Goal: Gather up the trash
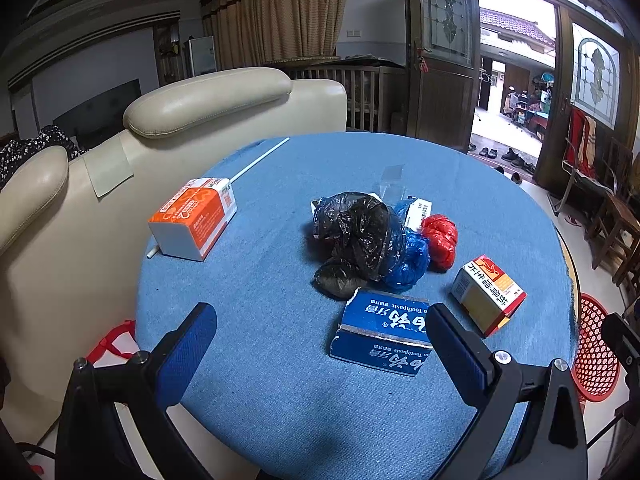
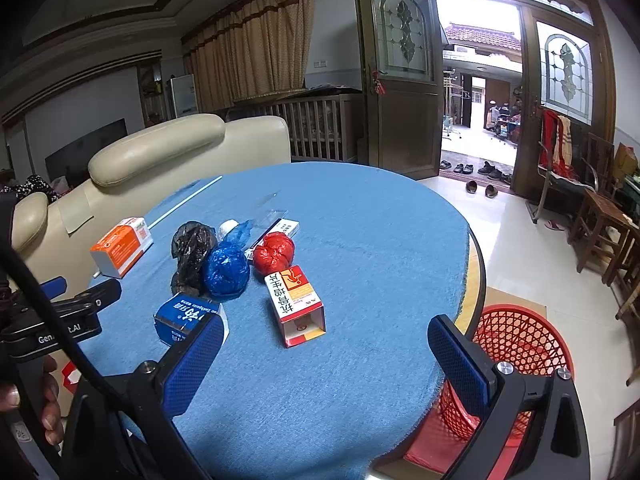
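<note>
So the trash is all bunched mid-bench: a crumpled black bag [image 1: 354, 236] touching a balled-up blue bag [image 1: 412, 262], with a knotted red bag [image 1: 442, 240] right beside that. A flattened blue toothpaste box [image 1: 382, 330] lies just in front, a small red-and-yellow box [image 1: 488, 294] on its side nearby, and an orange-and-white box [image 1: 194, 218] well apart.

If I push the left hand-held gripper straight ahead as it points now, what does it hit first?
Probably the blue toothpaste box, lying just ahead beside its right finger. The open left hand-held gripper would reach the black bag pile after that; depth is uncertain.
</note>
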`<state>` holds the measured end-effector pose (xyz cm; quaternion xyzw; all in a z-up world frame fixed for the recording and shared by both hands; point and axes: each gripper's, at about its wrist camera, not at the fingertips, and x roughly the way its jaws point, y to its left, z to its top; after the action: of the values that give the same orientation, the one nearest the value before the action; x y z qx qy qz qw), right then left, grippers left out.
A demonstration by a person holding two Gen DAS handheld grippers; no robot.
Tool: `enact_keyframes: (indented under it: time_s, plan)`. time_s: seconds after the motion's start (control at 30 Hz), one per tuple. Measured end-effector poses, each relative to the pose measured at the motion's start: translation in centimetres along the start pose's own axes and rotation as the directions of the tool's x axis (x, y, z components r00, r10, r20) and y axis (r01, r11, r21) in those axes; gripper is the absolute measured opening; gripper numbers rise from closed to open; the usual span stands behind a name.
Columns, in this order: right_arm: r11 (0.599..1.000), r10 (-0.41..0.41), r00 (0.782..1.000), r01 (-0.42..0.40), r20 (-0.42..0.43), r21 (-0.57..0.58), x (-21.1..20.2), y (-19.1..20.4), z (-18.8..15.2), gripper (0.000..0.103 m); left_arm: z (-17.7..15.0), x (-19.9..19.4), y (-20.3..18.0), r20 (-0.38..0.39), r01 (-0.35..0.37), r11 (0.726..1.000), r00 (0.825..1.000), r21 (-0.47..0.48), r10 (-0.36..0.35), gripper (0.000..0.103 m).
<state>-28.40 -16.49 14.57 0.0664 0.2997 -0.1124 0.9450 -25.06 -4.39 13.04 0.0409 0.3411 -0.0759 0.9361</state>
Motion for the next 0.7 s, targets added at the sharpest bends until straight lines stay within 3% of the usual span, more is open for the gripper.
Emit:
enact_keyframes:
  time_s: [0.7]
  plan:
    - [1.000, 0.025, 1.000, -0.025, -0.006, 0.013, 0.45, -0.44, -0.39, 0.103, -0.37, 0.29, -0.57, -0.010, 0.004, 1.000, 1.000, 0.012, -0.004, 0.103]
